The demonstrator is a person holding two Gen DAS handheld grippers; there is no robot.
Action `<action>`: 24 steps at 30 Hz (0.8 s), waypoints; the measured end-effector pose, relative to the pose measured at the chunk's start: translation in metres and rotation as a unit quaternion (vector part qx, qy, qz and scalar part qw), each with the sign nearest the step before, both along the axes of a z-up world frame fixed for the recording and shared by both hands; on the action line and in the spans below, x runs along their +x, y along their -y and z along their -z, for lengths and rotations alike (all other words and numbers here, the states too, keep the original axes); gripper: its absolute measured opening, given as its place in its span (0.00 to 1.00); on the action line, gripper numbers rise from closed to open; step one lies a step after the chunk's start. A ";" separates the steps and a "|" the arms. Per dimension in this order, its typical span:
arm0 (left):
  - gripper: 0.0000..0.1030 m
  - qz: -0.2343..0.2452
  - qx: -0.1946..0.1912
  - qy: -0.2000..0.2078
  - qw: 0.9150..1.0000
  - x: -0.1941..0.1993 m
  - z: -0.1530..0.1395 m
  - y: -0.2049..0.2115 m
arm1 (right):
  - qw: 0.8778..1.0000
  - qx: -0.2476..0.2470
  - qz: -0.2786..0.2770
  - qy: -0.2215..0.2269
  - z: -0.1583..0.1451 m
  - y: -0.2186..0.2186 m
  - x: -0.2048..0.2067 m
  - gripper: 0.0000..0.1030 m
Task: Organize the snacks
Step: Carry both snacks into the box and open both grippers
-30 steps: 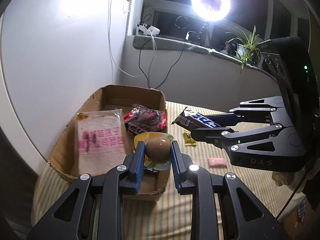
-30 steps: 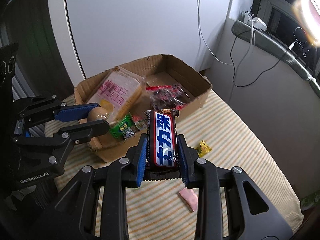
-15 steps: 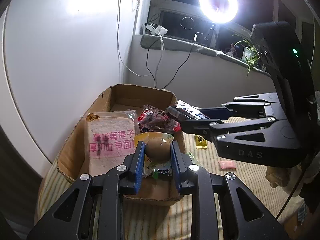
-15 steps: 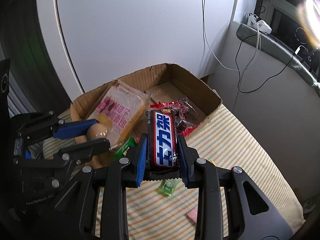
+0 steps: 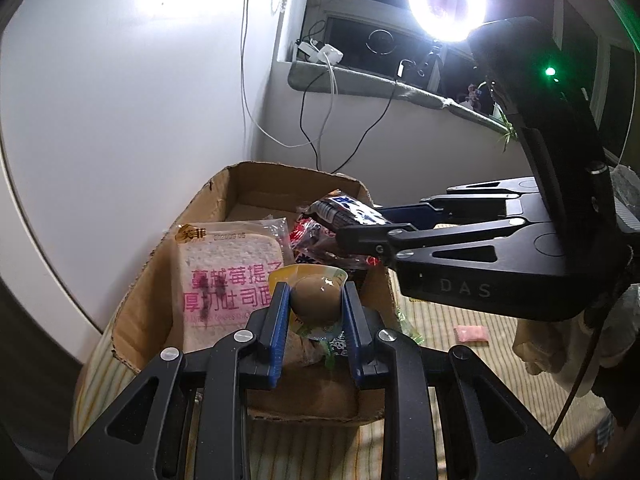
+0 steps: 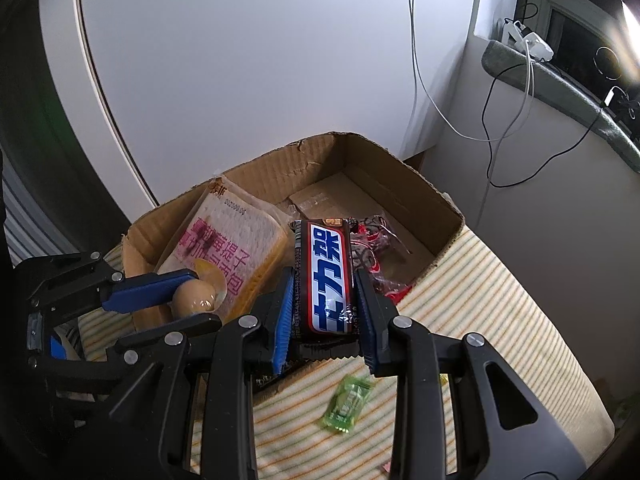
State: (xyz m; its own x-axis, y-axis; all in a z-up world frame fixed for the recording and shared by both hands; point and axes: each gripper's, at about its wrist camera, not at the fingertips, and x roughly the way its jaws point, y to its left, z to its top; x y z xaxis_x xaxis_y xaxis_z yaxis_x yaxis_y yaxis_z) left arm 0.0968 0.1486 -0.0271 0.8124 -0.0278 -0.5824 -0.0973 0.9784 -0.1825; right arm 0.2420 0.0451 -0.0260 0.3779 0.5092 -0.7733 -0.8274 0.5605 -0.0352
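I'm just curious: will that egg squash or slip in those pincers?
The egg looks firm; it keeps its round shape between the left gripper fingers. Its glossy wrap probably makes it slippery. Being round, it would likely roll if dropped.

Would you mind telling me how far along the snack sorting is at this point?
Partly done. The cardboard box already holds the bread pack and a red packet. In hand: the left claw grips a packaged egg, and the right claw grips a chocolate bar, both over the box. Left out: a green candy and a pink packet.
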 end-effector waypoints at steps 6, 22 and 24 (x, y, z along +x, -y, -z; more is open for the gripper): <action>0.23 -0.001 -0.001 -0.002 1.000 0.002 0.002 -0.003 | 1.000 -0.001 -0.002 -0.006 0.005 -0.005 0.004 0.29; 0.23 0.003 0.000 -0.006 1.000 0.003 0.003 -0.001 | 1.000 -0.004 -0.004 -0.012 0.009 -0.008 0.008 0.29; 0.24 0.003 0.000 -0.006 1.000 0.004 0.003 -0.001 | 1.000 -0.004 -0.004 -0.010 0.010 -0.008 0.008 0.29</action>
State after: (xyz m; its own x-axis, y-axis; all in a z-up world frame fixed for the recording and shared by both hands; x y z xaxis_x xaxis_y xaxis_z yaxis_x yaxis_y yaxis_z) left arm 0.1005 0.1491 -0.0303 0.8054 -0.0319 -0.5919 -0.0942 0.9790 -0.1810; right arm 0.2503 0.0533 -0.0356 0.3576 0.5056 -0.7852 -0.8323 0.5539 -0.0224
